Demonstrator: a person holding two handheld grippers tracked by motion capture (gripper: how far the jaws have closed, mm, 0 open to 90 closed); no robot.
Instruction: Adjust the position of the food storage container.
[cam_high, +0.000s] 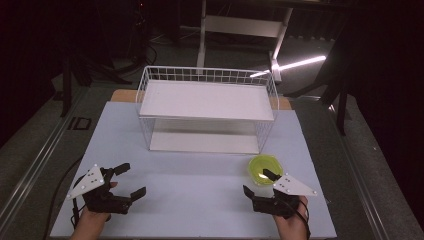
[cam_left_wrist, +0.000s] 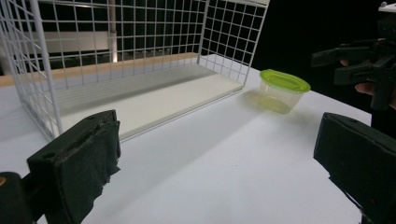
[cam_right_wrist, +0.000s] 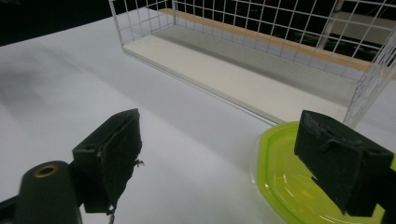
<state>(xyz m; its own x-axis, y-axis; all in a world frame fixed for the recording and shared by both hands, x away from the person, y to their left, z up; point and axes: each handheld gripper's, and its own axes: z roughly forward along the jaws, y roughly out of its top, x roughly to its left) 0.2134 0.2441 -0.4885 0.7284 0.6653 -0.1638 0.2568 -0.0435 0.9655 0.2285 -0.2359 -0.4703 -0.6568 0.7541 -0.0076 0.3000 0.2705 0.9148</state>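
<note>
A small clear tub with a lime-green lid (cam_high: 264, 169) (cam_left_wrist: 283, 89) (cam_right_wrist: 299, 182) stands on the white tabletop (cam_high: 200, 185), in front of the right end of a white wire shelf rack (cam_high: 207, 107) (cam_left_wrist: 140, 60) (cam_right_wrist: 261, 60). My right gripper (cam_high: 258, 182) (cam_right_wrist: 224, 158) is open just in front of the tub, its right jaw above the lid's near edge and its left jaw over bare table. My left gripper (cam_high: 134, 180) (cam_left_wrist: 219, 172) is open near the table's front left, with nothing between its jaws. The right gripper (cam_left_wrist: 362, 63) also appears far right in the left gripper view.
The rack has an upper white shelf (cam_high: 207, 100) and a lower white board (cam_high: 202, 142) (cam_left_wrist: 154, 95) (cam_right_wrist: 224, 77), open toward me. A wooden strip (cam_high: 122, 95) lies behind the rack. Dark floor and stands surround the table.
</note>
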